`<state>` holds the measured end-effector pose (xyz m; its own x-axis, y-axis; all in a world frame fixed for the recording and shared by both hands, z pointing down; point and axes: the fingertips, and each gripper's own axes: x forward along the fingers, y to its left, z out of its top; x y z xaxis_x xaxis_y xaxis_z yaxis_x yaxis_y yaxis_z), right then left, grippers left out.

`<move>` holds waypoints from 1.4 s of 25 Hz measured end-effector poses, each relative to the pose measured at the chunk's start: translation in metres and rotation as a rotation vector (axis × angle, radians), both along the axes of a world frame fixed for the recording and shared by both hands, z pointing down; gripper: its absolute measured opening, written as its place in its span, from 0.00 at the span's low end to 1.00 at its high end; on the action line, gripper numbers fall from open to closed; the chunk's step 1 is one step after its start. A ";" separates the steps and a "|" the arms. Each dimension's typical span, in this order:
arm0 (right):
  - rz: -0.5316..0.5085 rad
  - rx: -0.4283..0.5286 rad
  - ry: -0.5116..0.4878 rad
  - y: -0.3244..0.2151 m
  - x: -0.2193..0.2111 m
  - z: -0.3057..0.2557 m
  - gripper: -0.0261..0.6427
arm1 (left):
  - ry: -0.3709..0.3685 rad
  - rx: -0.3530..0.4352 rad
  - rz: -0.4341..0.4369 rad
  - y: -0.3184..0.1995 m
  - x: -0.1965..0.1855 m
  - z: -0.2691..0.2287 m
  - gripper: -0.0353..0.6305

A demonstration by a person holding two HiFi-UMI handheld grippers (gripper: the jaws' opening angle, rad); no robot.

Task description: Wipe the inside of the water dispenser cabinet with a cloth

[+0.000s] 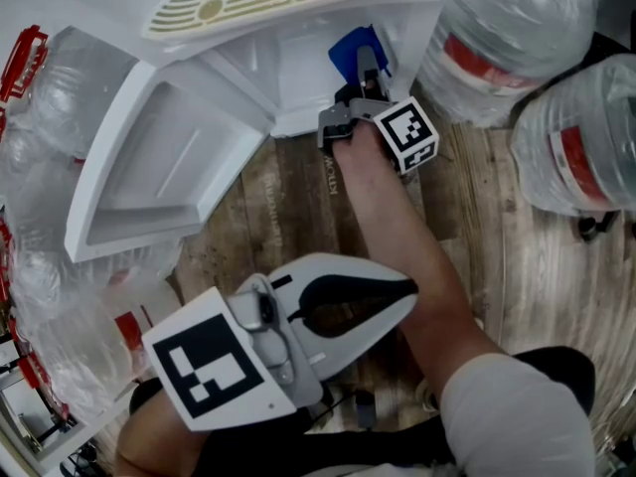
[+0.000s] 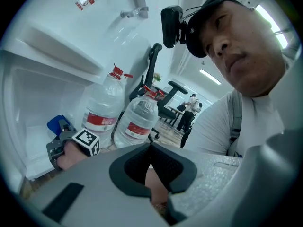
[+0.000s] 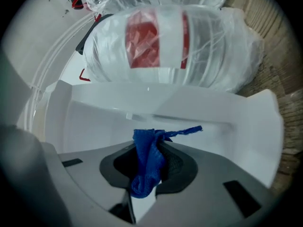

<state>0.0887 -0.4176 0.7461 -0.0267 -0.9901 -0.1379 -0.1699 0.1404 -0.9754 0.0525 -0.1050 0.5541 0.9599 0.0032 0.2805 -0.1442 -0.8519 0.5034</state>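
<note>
- My right tongs are clamped almost fully together on a bunched blue knitted cloth. The cloth fills the narrow gap between the dark pads, and a thin strand pokes out past the tips.
- In the head view, my right tongs reach into the open white plastic water dispenser cabinet. The blue knitted cloth sits at the right side of the compartment, close to its right wall.
- I cannot tell whether the cloth presses on the cabinet's floor or hangs just above it.
- My left tongs are held low over the wooden plank floor, well apart from the cabinet.
- Their own view shows the left tongs with tips together and nothing gripped. Only my forearm shows through the oval gap behind the tips.
- The white cabinet door hangs open at the cabinet's left edge.
- Two clear plastic water jugs with red labels stand on the floor just beside the cabinet's right edge.
</note>
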 end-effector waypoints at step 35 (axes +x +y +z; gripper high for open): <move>0.013 -0.068 -0.247 -0.024 -0.003 0.045 0.15 | 0.009 0.010 0.014 0.000 0.000 -0.001 0.05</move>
<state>0.0855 -0.4414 0.7912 0.0119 -0.9973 -0.0719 0.0735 0.0726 -0.9946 0.0528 -0.1053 0.5529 0.9621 0.0140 0.2722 -0.1279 -0.8588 0.4960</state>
